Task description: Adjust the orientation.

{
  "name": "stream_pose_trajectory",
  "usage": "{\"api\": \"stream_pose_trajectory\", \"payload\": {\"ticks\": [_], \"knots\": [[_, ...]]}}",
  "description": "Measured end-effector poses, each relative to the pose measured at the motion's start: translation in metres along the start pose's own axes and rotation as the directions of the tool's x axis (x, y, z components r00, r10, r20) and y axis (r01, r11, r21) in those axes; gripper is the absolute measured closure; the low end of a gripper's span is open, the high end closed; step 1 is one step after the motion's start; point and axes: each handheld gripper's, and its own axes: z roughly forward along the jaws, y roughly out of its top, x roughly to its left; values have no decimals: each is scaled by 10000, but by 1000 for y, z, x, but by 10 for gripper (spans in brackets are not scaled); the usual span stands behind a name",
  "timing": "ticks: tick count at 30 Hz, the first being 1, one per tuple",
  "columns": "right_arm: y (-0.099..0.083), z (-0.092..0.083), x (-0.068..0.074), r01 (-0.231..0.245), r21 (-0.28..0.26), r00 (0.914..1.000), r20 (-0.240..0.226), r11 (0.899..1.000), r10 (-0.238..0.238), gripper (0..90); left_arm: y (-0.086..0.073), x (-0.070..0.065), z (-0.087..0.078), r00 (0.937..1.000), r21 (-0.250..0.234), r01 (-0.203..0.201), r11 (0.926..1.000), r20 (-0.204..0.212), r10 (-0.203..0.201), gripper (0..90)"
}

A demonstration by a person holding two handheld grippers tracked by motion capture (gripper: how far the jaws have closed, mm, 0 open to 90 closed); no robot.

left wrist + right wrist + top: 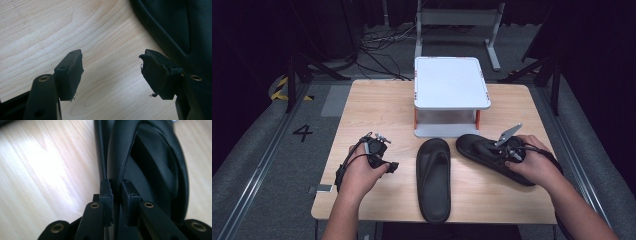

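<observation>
Right gripper (499,150) clamped on a slipper strap; left gripper (384,155) idle with fingers apart.

The right slipper (484,152) lies slanted on the surface (377,100), near its right edge. The right fingers (106,192) pinch that slipper's strap (120,152). The left slipper (433,180) lies lengthwise at the middle, just beside the other. The left fingers (71,72) stand wide over bare wood, beside the left slipper's rim. A white stand (451,82) sits behind both.

Overhead forward-down, gripper cameras close, sharing table (377,107)
</observation>
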Motion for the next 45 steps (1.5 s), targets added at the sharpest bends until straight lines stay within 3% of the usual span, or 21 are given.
{"api": "stream_pose_trajectory", "payload": {"ticks": [3, 8, 12, 14, 16, 17, 18, 19, 22, 25, 28, 29, 30, 31, 32, 33, 34, 37, 41, 45], "knots": [[5, 4, 19, -441, -82, 9990, -67, 9990, 440, 804, 0, -1, 0, 10000, -26, 29, 10000, 14, -29, 335], [13, 11, 40, -927, -4, 9951, 351, 9957, 926, 805, 0, -2, 0, 10000, 34, -64, 10000, 19, 63, 335], [13, 13, 47, -1437, -412, 9890, 292, 9888, 1449, 705, 1, -3, 3, 9999, 72, -122, 9999, 44, 122, 335], [13, 14, 47, -1411, -490, 9897, 179, 9888, 1421, 662, 1, -3, 4, 9999, 100, -125, 9999, 65, 124, 335], [9, 14, 44, -1687, -879, 9854, -358, 9817, 1662, 602, 1, -4, 5, 9999, 145, -136, 9998, 59, 135, 335], [3, 7, 36, -1905, -1195, 9796, -871, 9744, 1809, 567, 2, -4, 5, 9998, 145, -166, 9998, 76, 165, 335], [0, 3, 32, -1964, -1391, 9779, -995, 9706, 1836, 558, 2, -4, 5, 9998, 145, -166, 9998, 76, 165, 335], [0, 3, 32, -1964, -1391, 9779, -995, 9706, 1836, 558, 2, -4, 5, 9998, 153, -198, 9997, 61, 197, 335], [-20, -16, 5, -2432, -2153, 9695, -857, 9458, 2298, 566, 2, -4, 7, 9999, 195, -160, 9997, 41, 160, 335], [-41, -16, -21, -2893, -2007, 9544, 145, 9360, 2981, 576, 3, -5, 9, 9996, 223, -269, 9994, 52, 268, 335], [-58, -10, -39, -3381, -1532, 9295, 1000, 9285, 3550, 601, 4, -7, 10, 9995, 313, -298, 9991, 97, 296, 335], [-65, -5, -45, -3685, -1389, 9057, 1691, 9192, 3887, 617, 4, -7, 10, 9995, 297, -292, 9991, 113, 289, 334], [-69, -2, -49, -3734, -1153, 8920, 2279, 9205, 3903, 628, 5, -7, 10, 9995, 298, -280, 9992, 117, 277, 334], [-69, -2, -49, -3734, -1153, 8920, 2279, 9205, 3903, 628, 5, -7, 10, 9995, 298, -280, 9992, 117, 277, 333], [-72, 2, -53, -3846, -1013, 8836, 2472, 9175, 3977, 645, 5, -7, 10, 9995, 304, -309, 9991, 103, 306, 333], [-76, 8, -56, -4056, -805, 8825, 2251, 9105, 4131, 654, 6, -7, 10, 9994, 276, -334, 9991, 144, 330, 333], [-77, 12, -57, -4079, -732, 8861, 2084, 9101, 4139, 654, 7, -8, 11, 9994, 262, -322, 9991, 139, 318, 333], [-77, 25, -55, -3944, -487, 9027, 1663, 9176, 3968, 626, 9, -9, 13, 9992, 314, -363, 9988, 196, 357, 333], [-76, 35, -51, -3814, -642, 9102, 1483, 9222, 3867, 573, 11, -11, 15, 9987, 347, -449, 9984, 267, 440, 329], [-75, 35, -46, -3693, -516, 9231, 952, 9279, 3726, 615, 14, -13, 18, 9979, 369, -553, 9978, 355, 540, 328]]}}
